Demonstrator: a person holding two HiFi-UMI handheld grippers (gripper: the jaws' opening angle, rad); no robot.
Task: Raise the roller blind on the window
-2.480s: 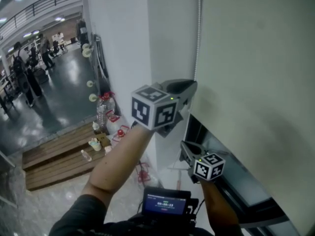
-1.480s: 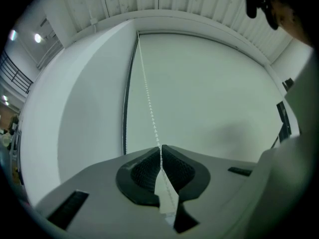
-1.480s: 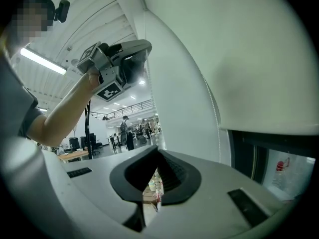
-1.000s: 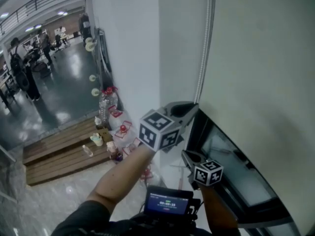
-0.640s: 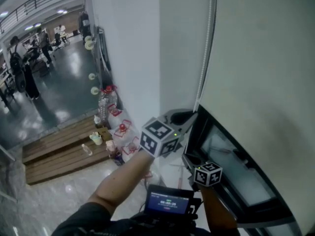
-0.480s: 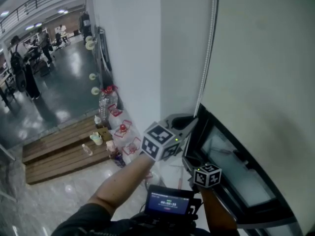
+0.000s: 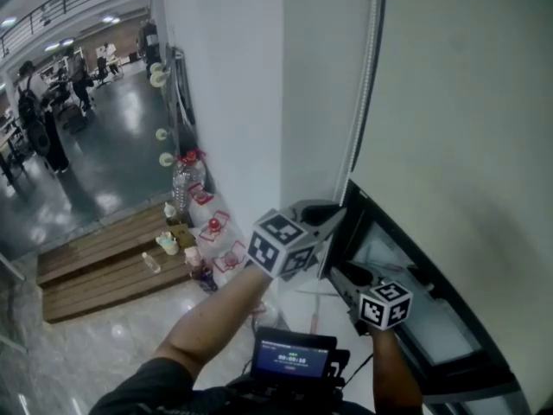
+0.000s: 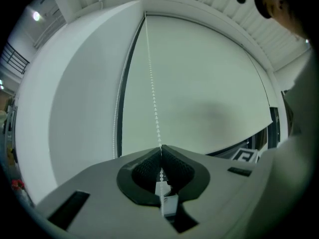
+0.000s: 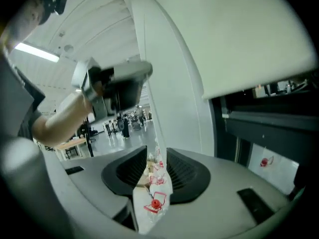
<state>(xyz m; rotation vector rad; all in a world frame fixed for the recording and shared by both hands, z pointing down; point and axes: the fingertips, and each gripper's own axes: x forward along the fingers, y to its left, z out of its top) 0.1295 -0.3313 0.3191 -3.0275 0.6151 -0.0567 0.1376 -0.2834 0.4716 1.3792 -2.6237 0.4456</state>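
Lowered since a moment ago, the left claw point(image 7: 337, 213) is clamped shut on the bead chain point(image 8: 152, 91) beside the window point(image 7: 386, 258). The right claw point(image 7: 347, 271), just opened, is held wide below it, and the roller blind point(image 7: 467, 119) is hung with its lower edge partway up that window.

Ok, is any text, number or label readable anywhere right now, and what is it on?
Screen at the bottom of the head view: rows of digits, too small to read.
Red-printed packets on the floor: print too blurred to read.
Red mark behind the window: a symbol, no letters legible.
No other text is visible.
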